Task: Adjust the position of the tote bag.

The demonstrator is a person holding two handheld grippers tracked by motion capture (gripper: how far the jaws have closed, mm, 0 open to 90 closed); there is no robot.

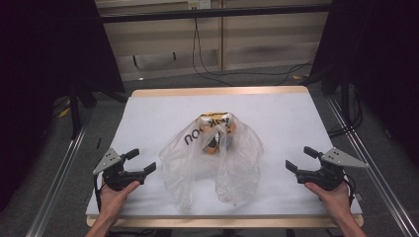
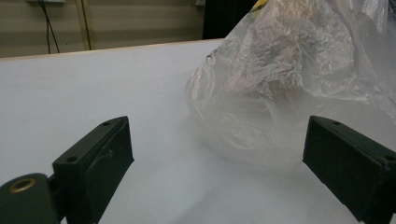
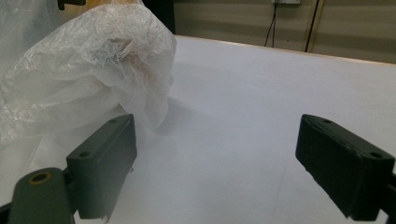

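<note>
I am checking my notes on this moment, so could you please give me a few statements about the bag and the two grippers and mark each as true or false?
1. The clear plastic bag lies on the white table between the two grippers. True.
2. The left gripper is clamped on the bag. False: its jaws stand open and apart from the bag.
3. The right gripper has open jaws with nothing between them. True.
4. The bag is empty. False: an orange and yellow item shows through the plastic.
5. The bag bears dark printed lettering. True.
6. The bag hangs over the near edge of the table. False: it lies wholly on the tabletop.
</note>
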